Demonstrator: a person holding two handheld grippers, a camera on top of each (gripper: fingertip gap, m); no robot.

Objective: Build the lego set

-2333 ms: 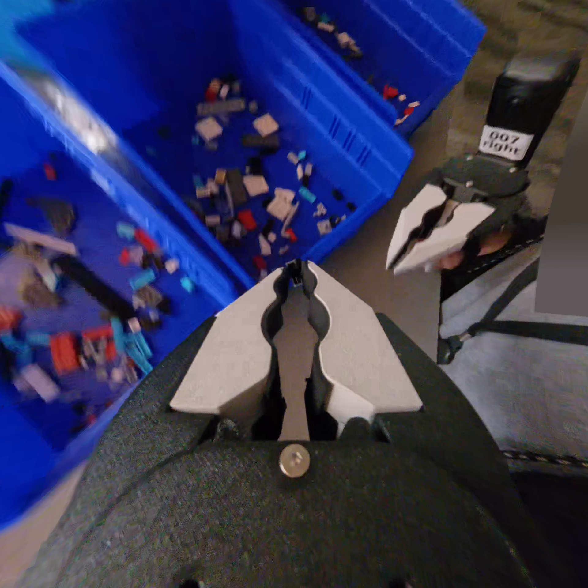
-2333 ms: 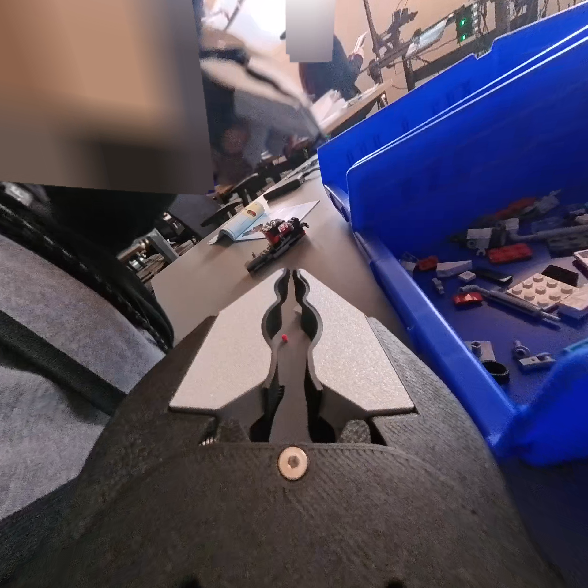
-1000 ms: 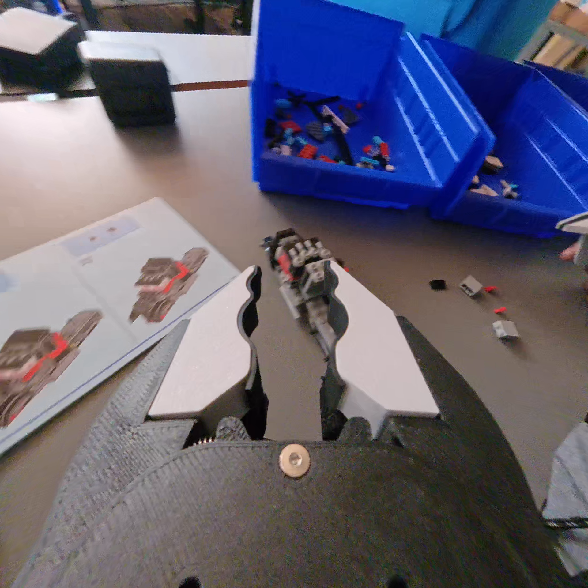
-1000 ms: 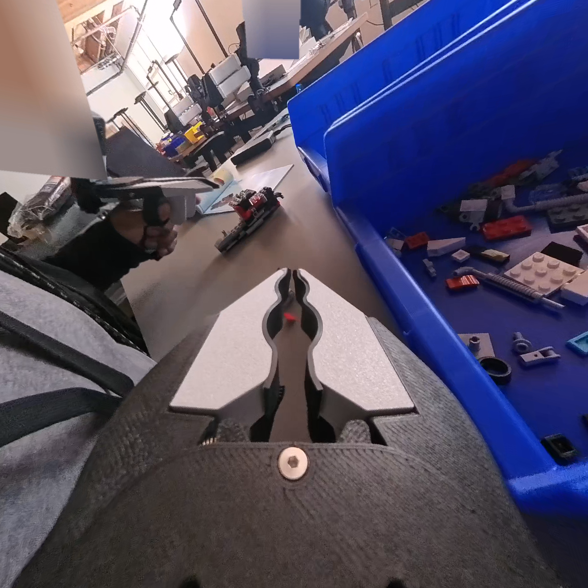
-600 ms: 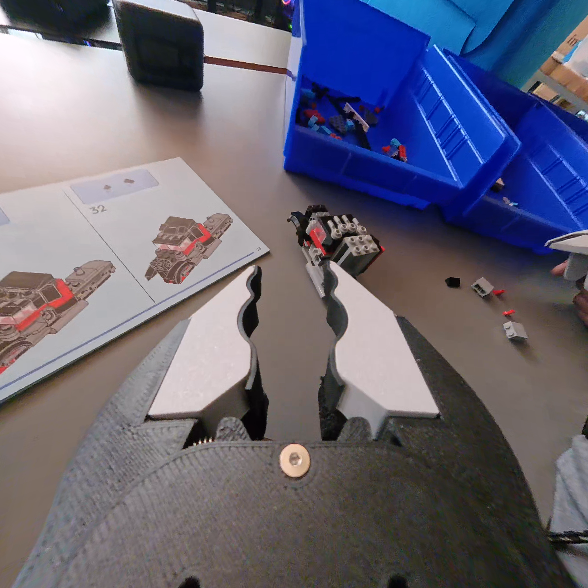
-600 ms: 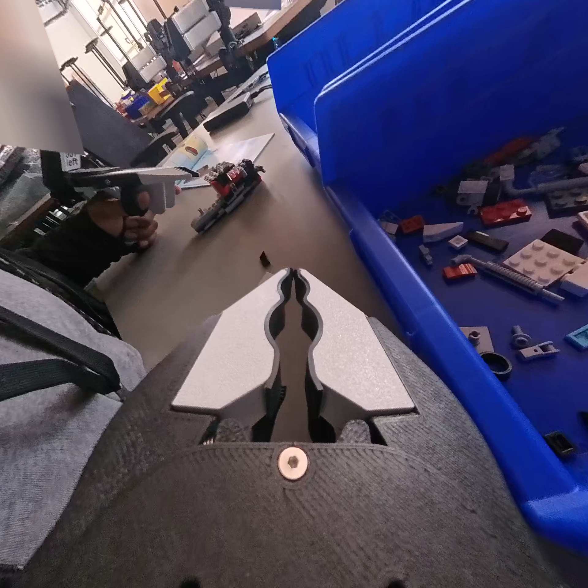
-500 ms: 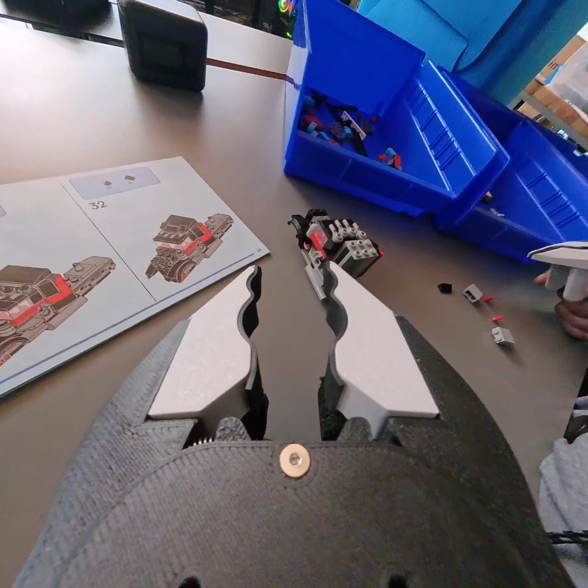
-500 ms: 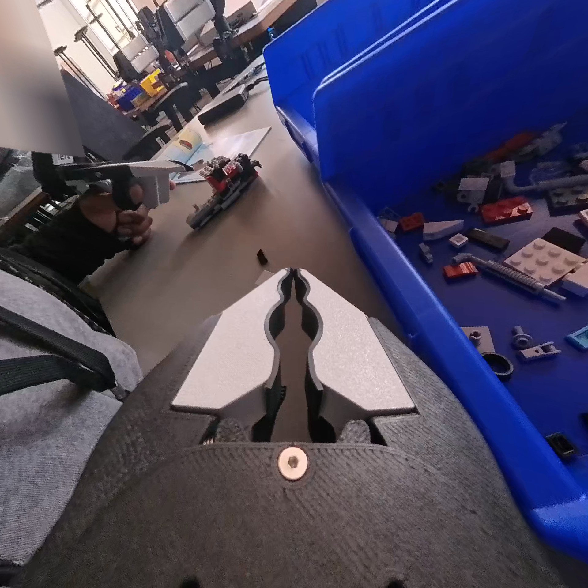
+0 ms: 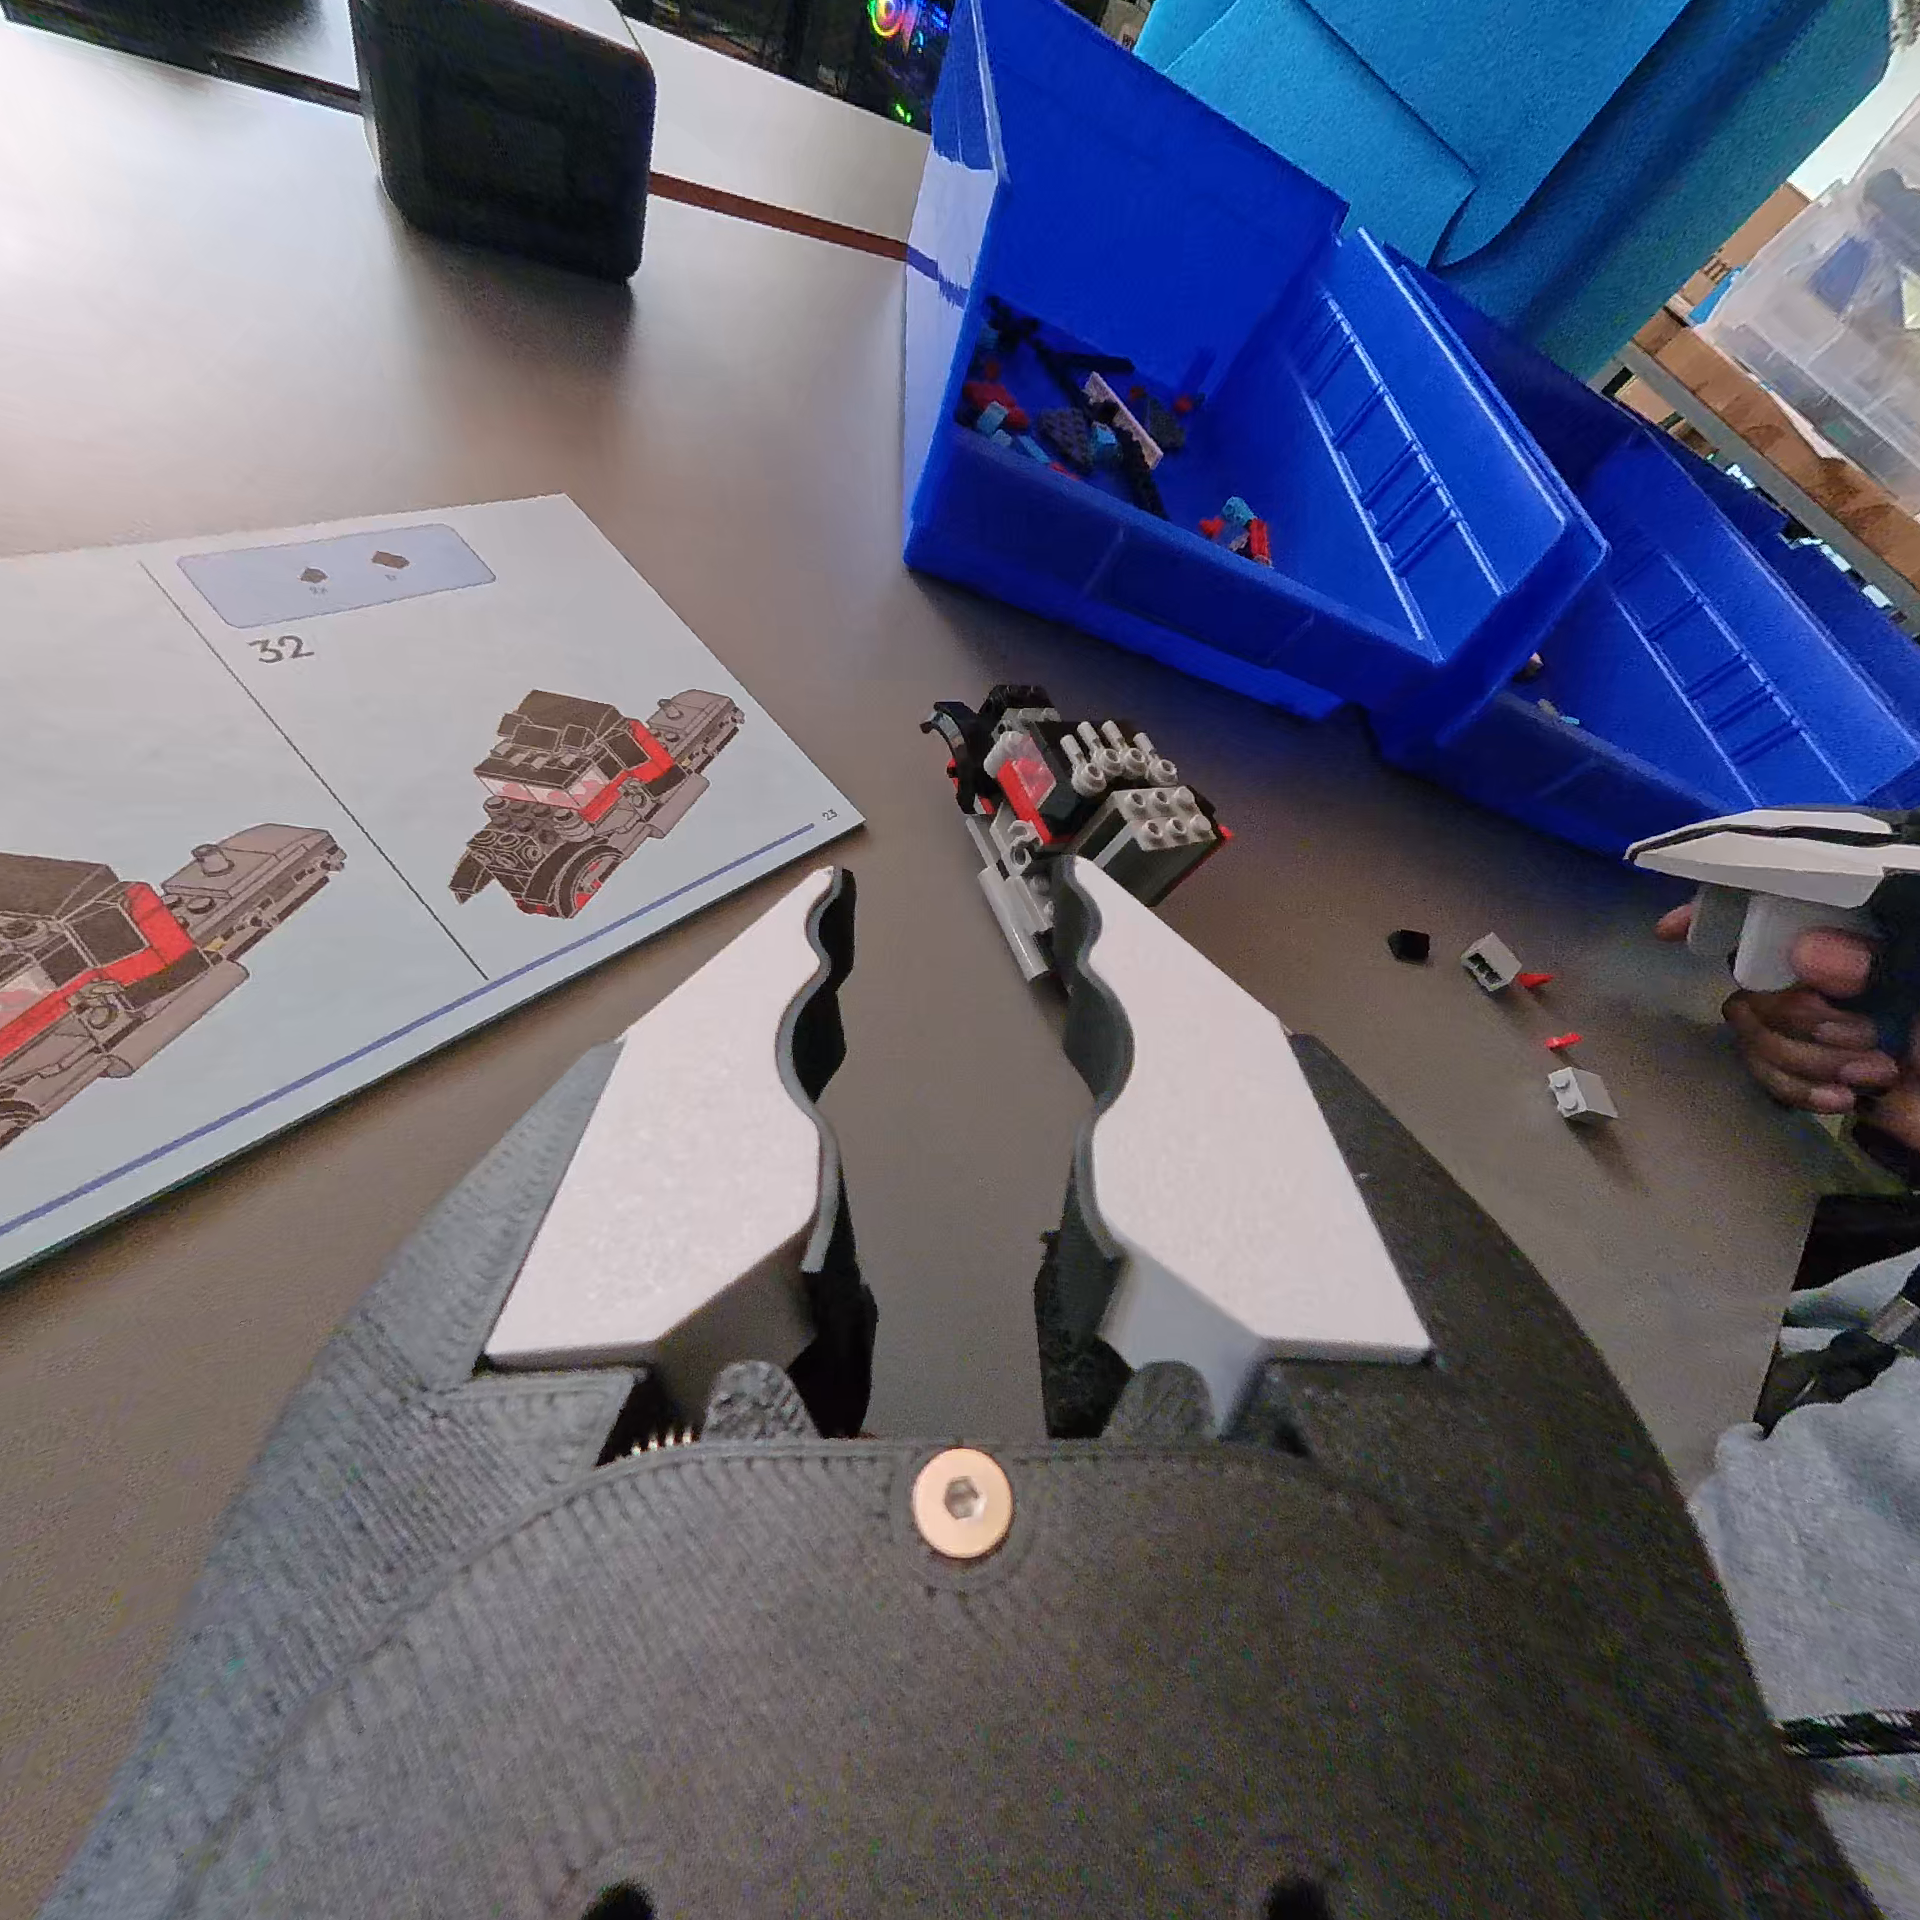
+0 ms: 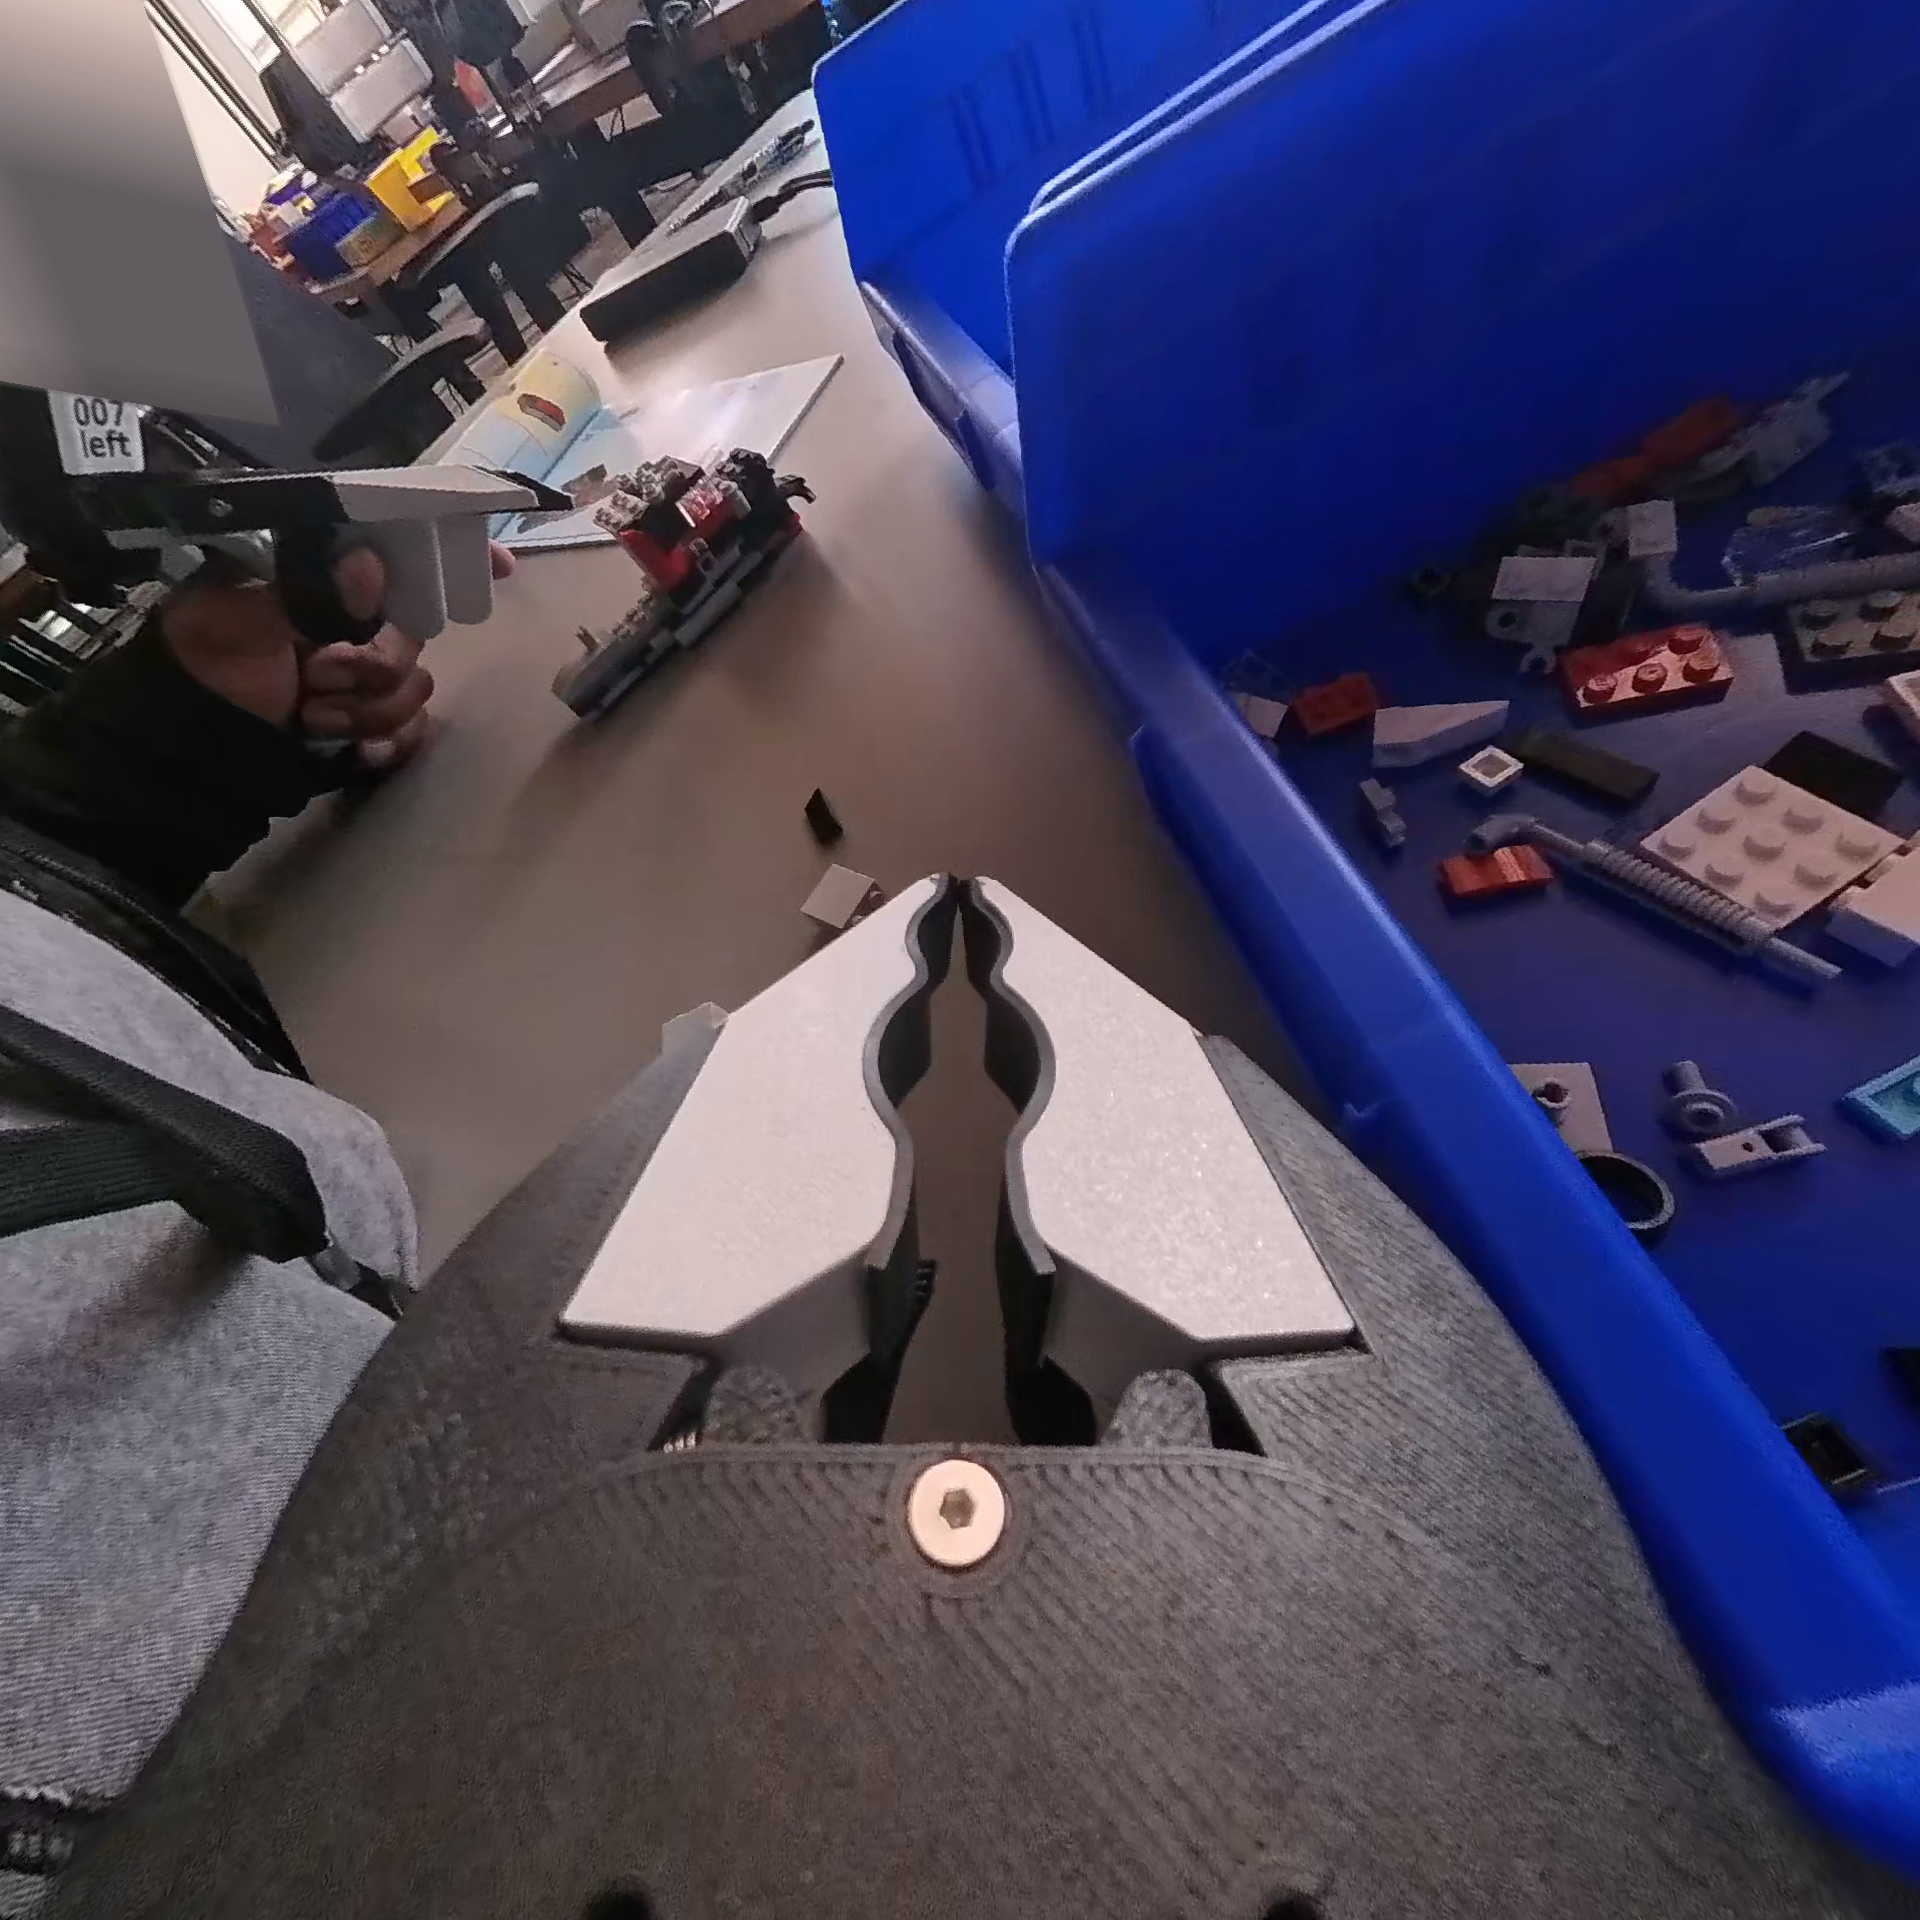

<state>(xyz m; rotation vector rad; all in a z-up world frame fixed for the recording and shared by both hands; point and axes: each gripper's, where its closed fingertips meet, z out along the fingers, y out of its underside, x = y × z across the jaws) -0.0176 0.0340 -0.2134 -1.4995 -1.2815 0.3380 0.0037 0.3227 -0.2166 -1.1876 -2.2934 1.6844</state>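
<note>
The part-built black, red and grey lego model lies on the dark table just beyond my left gripper, which is open and empty and hovers above the table. The open instruction booklet lies to its left. Loose small pieces, one black, two grey and two tiny red, lie to the right of the model. My right gripper is shut, with nothing visible between its tips, just past a grey piece and a black one. The model lies farther off.
Blue bins with several loose lego pieces stand behind the model; one bin's wall runs close along the right gripper's right side. A black box stands at the back left. Each gripper shows in the other's view, the right and the left. The grippers' ends are close to 30 cm from one another.
My left gripper swung from over the bins to the table, opened, and now points at the model. My right gripper stayed shut and moved forward over the loose pieces.
</note>
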